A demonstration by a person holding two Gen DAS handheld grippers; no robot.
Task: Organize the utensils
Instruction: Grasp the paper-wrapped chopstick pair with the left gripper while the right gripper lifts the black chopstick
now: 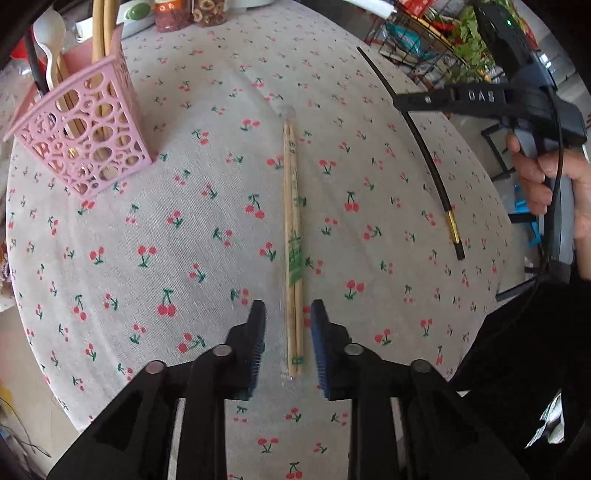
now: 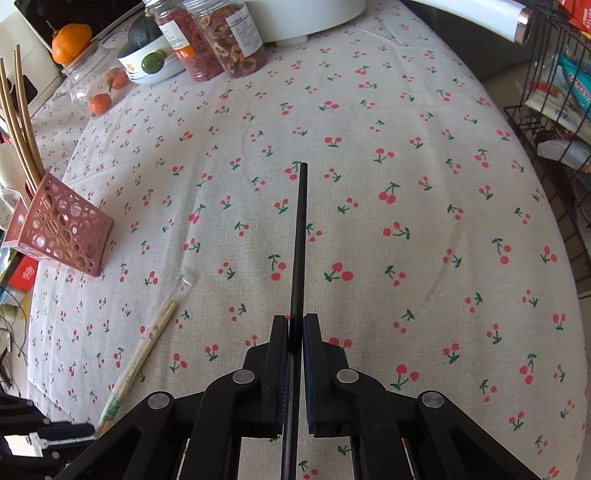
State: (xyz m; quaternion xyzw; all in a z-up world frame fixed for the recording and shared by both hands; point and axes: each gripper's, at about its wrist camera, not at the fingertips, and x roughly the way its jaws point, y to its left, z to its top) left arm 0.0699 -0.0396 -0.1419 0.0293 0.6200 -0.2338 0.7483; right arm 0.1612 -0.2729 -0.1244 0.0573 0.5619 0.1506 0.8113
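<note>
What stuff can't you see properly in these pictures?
- Bottom ends of the utensils in the pink holder: left wrist view, hidden behind its patterned wall.
- Rear of the black chopstick: right wrist view, hidden between the shut right claw fingers.
- Print on the wrapped bamboo chopsticks, lying between the open left claw fingers: too small to read.
- Jar labels: right wrist view, too small.
</note>
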